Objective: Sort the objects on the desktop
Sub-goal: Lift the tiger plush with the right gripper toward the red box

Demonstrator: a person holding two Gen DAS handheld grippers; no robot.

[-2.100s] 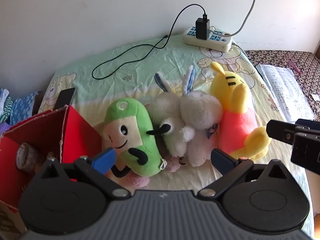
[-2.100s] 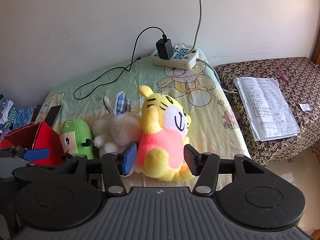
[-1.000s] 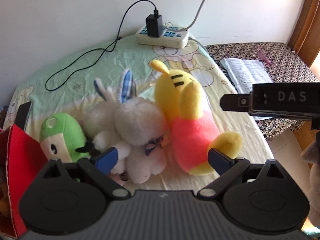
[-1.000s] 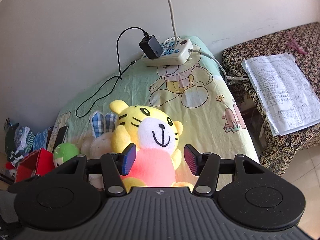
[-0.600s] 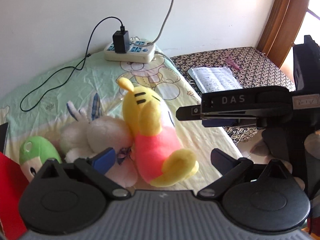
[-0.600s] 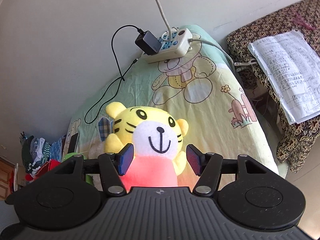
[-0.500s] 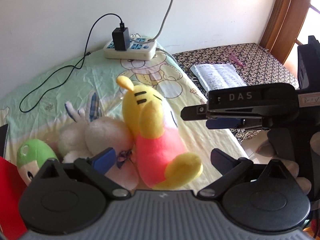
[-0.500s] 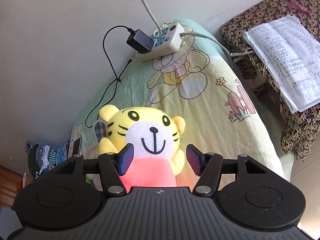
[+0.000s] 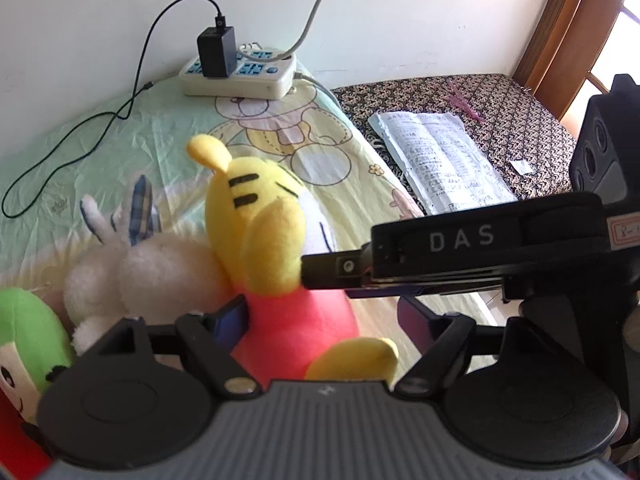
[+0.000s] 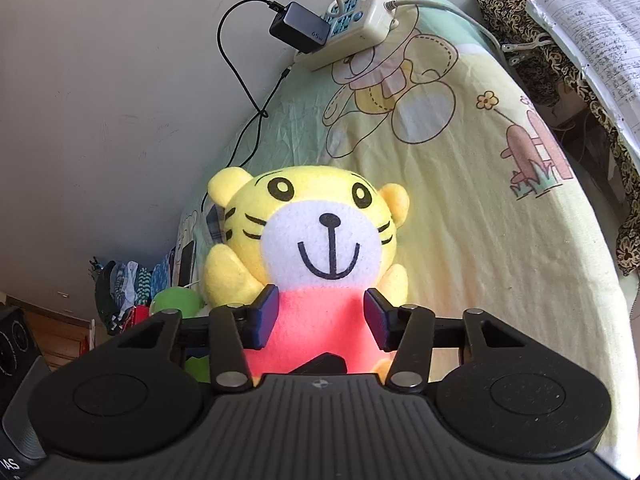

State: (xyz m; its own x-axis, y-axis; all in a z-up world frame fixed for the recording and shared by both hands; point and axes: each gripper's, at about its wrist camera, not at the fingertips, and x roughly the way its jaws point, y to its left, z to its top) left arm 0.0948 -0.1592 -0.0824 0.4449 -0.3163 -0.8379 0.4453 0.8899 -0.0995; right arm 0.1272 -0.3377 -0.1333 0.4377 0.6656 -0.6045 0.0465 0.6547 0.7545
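Note:
A yellow tiger plush with a pink body point(image 10: 320, 240) sits on the bed sheet point(image 10: 480, 240). My right gripper point(image 10: 318, 316) has its fingers on both sides of the tiger's pink belly and touches it. The tiger also shows in the left wrist view point(image 9: 276, 280), with my open left gripper point(image 9: 322, 318) around its lower body and the right gripper reaching in from the right point(image 9: 348, 268). A white rabbit plush point(image 9: 152, 276) and a green plush point(image 9: 28, 332) lie left of the tiger.
A power strip with a black charger point(image 9: 236, 68) and a black cable point(image 9: 80, 140) lie at the back by the wall. Papers point(image 9: 440, 160) rest on a patterned surface to the right. A red box edge point(image 9: 16, 440) is at the lower left.
Both grippers have moved right and closer to the tiger plush. The right gripper's fingers have closed in onto the tiger's pink belly. The left gripper now straddles the tiger.

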